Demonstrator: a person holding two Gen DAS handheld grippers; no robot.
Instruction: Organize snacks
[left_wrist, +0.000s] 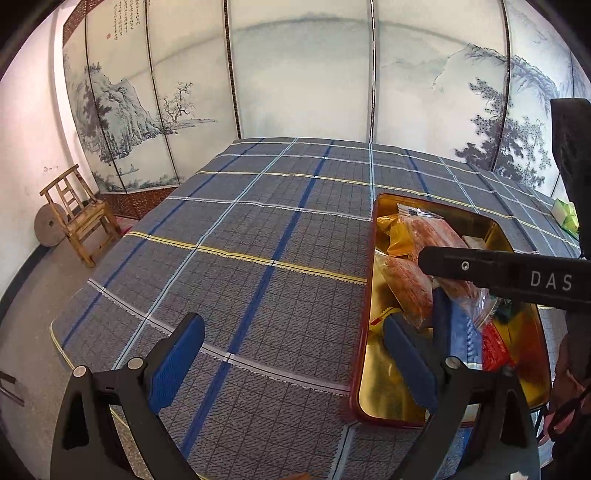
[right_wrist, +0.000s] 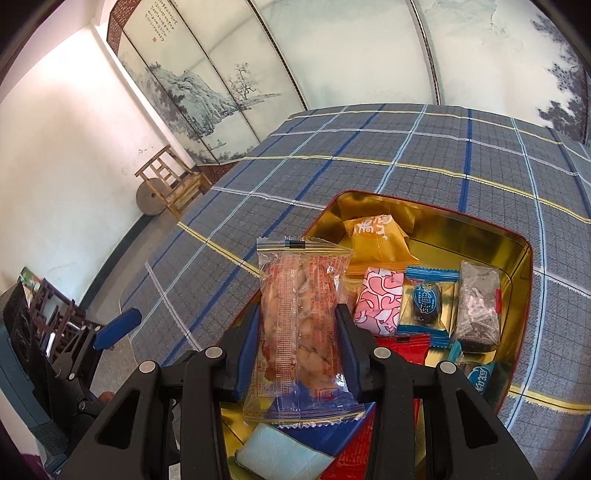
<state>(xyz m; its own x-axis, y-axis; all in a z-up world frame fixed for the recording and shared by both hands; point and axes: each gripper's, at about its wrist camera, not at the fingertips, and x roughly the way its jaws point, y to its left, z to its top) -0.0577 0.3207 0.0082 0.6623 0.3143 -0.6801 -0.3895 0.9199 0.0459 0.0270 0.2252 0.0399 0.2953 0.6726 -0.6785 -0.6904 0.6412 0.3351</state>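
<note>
A red tin with a gold inside sits on the plaid tablecloth and holds several wrapped snacks. My right gripper is shut on a clear packet of orange-brown crackers and holds it upright over the tin's near left part. In the tin lie a yellow packet, a pink-patterned sweet, a blue and gold sweet and a dark bar in clear wrap. My left gripper is open and empty above the cloth, just left of the tin. The right gripper's finger and its packet show over the tin.
The plaid tablecloth stretches left and far of the tin. A painted folding screen stands behind the table. A wooden chair and a round stone stand on the floor at far left. A green pack lies at the table's far right.
</note>
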